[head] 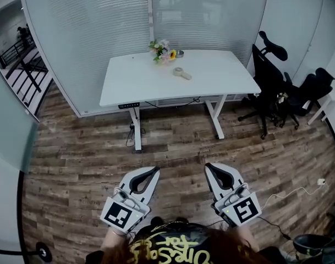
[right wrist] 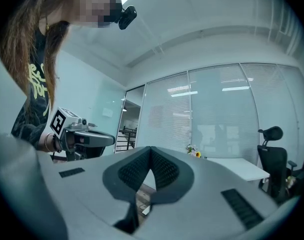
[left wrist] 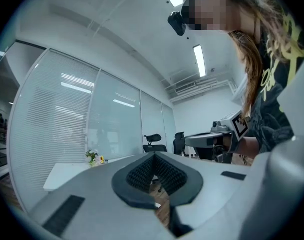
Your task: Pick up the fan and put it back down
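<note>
Head view is showing the left gripper (head: 154, 171) and right gripper (head: 209, 166) pointing level, side by side, jaws pressed together, empty. The fan (head: 182, 73) is lying on the table (head: 139, 81), well ahead of both.

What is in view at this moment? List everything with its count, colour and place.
table: one, white, far end of the room
fan: one, beige, lying near the table's middle
flowers: one bunch, mixed colours, at the table's back edge
small dish: one, greyish, right beside the flowers
chairs: two, black, right of the table
floor: one, brown planks, between the person and the table
cable: one, white, on the floor at right
left tongs: one, white and grey, shut and empty, well short of the table
right tongs: one, white and grey, shut and empty, level with the left
</note>
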Motion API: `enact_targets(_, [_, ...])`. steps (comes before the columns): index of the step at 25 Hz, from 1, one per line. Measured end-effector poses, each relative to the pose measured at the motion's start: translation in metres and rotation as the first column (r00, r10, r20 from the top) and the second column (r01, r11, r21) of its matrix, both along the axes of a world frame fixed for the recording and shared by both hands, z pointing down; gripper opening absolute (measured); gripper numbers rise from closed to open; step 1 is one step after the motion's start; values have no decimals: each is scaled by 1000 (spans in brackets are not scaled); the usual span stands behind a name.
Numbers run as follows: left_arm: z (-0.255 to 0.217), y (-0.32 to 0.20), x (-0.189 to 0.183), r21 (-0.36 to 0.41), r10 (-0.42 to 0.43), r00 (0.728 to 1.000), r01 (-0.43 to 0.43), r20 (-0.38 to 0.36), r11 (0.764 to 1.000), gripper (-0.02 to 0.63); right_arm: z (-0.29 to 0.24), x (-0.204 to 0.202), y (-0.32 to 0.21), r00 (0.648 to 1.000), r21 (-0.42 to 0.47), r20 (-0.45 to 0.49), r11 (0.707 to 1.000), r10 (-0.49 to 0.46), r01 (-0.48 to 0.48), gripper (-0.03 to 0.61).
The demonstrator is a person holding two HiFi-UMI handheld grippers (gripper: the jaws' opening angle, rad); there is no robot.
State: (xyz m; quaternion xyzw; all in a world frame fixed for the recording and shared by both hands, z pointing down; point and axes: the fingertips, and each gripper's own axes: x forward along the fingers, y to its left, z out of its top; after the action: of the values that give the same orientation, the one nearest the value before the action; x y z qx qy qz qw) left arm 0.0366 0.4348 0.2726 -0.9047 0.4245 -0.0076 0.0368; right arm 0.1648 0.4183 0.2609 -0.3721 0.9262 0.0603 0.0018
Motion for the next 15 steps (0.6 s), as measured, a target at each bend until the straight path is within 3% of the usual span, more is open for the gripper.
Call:
enact_targets(2, [-3,3,0,-1,16,998,-16,-63,1000,-7,0,-2,2,1000,1,28,1000,-10,10,3])
enact_targets(4, [-13,1,-10,1,0,983,0,-185,1000,14,-6,-6,7,995,25,95,999,-43,41,3])
enact_targets(6, [-23,-2,-23,8,-16,956,19,-291,1000,143,-13,-8,9,987,43,154,998,-51,45,3])
enact_targets(7, [-26,-3,-28,8,-18,949,22,-316,1000,173,-14,-7,8,984,47,171,998,-38,30,5])
enact_targets(11, [-24,-2,-32,17,-41,965,47,-260,999,328,-15,4,-3,974,39,213,996,72,-82,267])
enact_targets(13, [-21,-3,-34,14,-53,969,58,-243,998,381,-15,7,-5,971,44,219,993,99,-111,307])
enact_targets(15, [-20,-5,-39,2,-63,966,65,-250,998,388,-15,7,-6,972,45,212,992,105,-117,322])
